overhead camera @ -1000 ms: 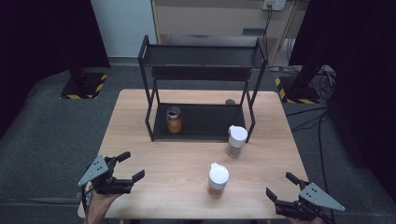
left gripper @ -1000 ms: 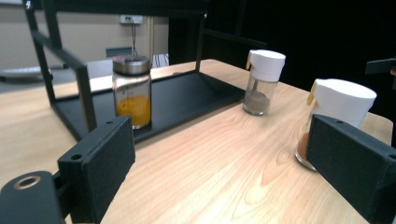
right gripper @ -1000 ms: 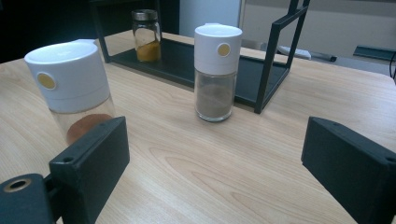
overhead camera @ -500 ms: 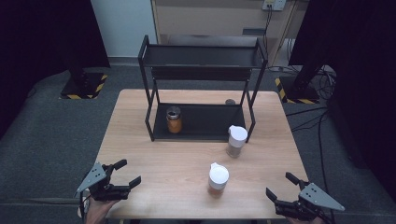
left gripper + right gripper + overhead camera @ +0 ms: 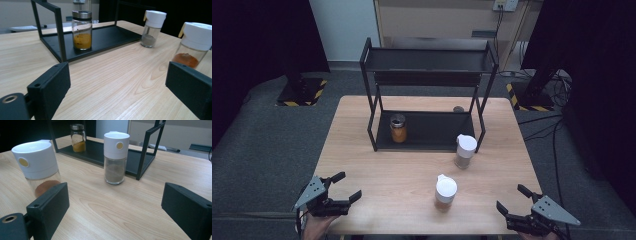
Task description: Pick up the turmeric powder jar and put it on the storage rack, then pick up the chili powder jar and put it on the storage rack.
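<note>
Three spice jars stand on the wooden table. A metal-lidded jar of yellow-orange powder sits on the lower shelf of the black rack. A white-capped shaker of grey powder stands just in front of the rack's right leg. Another white-capped shaker with reddish-brown powder is nearer the front. My left gripper is at the near left corner, open and empty, its jaws having just widened. My right gripper is open and empty at the near right.
A small dark round object lies on the table behind the rack's right side. The rack's upper shelf is bare. Black-and-yellow striped stand bases sit on the grey floor beyond the table.
My left gripper has drifted a little toward the near left corner of the table. The right gripper and the jars have stayed put.
</note>
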`<action>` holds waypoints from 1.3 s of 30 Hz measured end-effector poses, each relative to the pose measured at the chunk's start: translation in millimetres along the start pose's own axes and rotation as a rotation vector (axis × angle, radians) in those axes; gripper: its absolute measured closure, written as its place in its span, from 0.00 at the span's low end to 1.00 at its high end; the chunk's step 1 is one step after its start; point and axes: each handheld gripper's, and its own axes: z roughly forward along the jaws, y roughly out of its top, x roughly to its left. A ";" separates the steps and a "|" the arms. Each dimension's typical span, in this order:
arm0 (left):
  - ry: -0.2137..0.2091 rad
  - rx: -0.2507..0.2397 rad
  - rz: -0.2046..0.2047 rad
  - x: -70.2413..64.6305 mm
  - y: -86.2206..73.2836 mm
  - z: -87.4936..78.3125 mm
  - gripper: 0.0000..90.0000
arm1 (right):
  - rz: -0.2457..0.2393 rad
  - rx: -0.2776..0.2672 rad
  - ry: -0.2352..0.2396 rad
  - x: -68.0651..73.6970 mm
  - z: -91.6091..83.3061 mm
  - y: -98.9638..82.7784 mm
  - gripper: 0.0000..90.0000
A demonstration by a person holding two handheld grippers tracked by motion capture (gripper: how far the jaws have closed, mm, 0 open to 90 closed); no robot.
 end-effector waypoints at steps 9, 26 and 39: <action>-0.006 0.005 0.011 -0.9 1.0 1.1 0.04 | 0.003 -0.001 0.000 -0.5 -0.2 -0.5 0.09; -0.010 0.005 0.029 -2.2 1.5 0.9 0.04 | 0.001 0.000 -0.001 0.2 -0.3 0.2 0.09; -0.014 0.002 0.022 -1.7 0.7 0.5 0.04 | 0.004 -0.003 0.006 0.8 -1.7 3.7 0.09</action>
